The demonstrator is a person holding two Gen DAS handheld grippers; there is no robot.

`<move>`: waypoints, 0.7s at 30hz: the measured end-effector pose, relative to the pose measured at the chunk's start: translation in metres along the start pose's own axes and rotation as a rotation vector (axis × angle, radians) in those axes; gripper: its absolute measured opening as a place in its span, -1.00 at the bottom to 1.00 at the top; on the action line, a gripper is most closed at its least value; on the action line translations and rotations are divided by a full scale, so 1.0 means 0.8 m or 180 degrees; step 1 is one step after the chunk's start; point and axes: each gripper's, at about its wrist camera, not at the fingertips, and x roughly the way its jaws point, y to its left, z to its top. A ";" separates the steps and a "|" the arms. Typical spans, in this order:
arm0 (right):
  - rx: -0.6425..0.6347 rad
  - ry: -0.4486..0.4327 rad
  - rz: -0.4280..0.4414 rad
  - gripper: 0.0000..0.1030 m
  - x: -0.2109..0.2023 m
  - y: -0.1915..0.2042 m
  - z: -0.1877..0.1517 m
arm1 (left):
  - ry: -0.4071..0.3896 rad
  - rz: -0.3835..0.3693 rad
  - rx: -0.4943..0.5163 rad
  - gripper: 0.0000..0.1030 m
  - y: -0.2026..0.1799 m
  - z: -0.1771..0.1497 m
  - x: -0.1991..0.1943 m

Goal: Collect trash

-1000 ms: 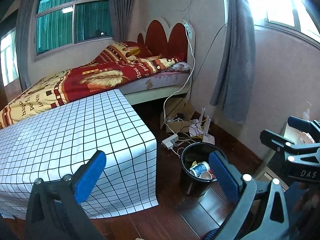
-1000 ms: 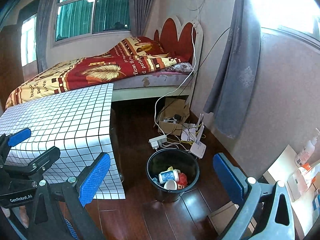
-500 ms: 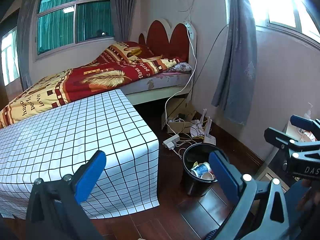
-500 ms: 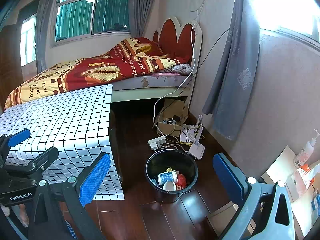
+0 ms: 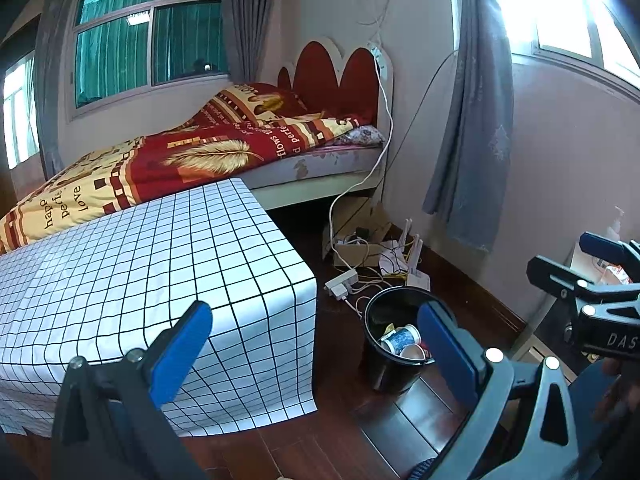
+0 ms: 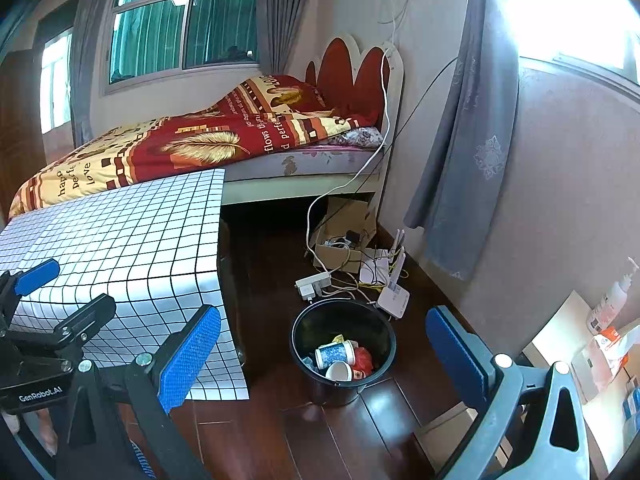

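Two paper cups (image 6: 335,360) lie with other scraps inside the black trash bin (image 6: 344,384) on the wooden floor (image 6: 280,432), beside the grid-clothed table (image 5: 140,264). Both the left gripper (image 5: 316,344) and right gripper (image 6: 324,346) hover above, fingers spread wide, holding nothing. A bed (image 5: 200,160) stands behind.

Changes since the earlier pictures:

- Left wrist view: the round black plastic trash bin (image 5: 394,344) now sits slightly further right and higher; the grid-patterned white tablecloth's (image 5: 160,264) near corner likewise has shifted right.
- The other blue-padded black gripper (image 5: 600,280), at the right edge, has drifted further right and down.
- Right wrist view: the bin (image 6: 344,350) has slid left and a little down; the white router (image 6: 394,300) beside it followed.
- Both views have eased back slightly from the floor.
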 end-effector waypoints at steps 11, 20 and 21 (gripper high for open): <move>-0.0009 0.0020 0.0017 1.00 0.001 0.002 -0.004 | 0.0018 -0.0018 -0.0023 0.99 0.002 -0.002 -0.001; 0.0004 0.0020 0.0015 1.00 0.000 0.000 -0.004 | 0.0047 -0.0027 -0.0033 0.99 -0.003 -0.004 0.001; -0.0002 0.0020 0.0010 1.00 0.000 0.000 -0.004 | 0.0059 -0.0037 -0.0042 0.99 -0.003 -0.004 0.002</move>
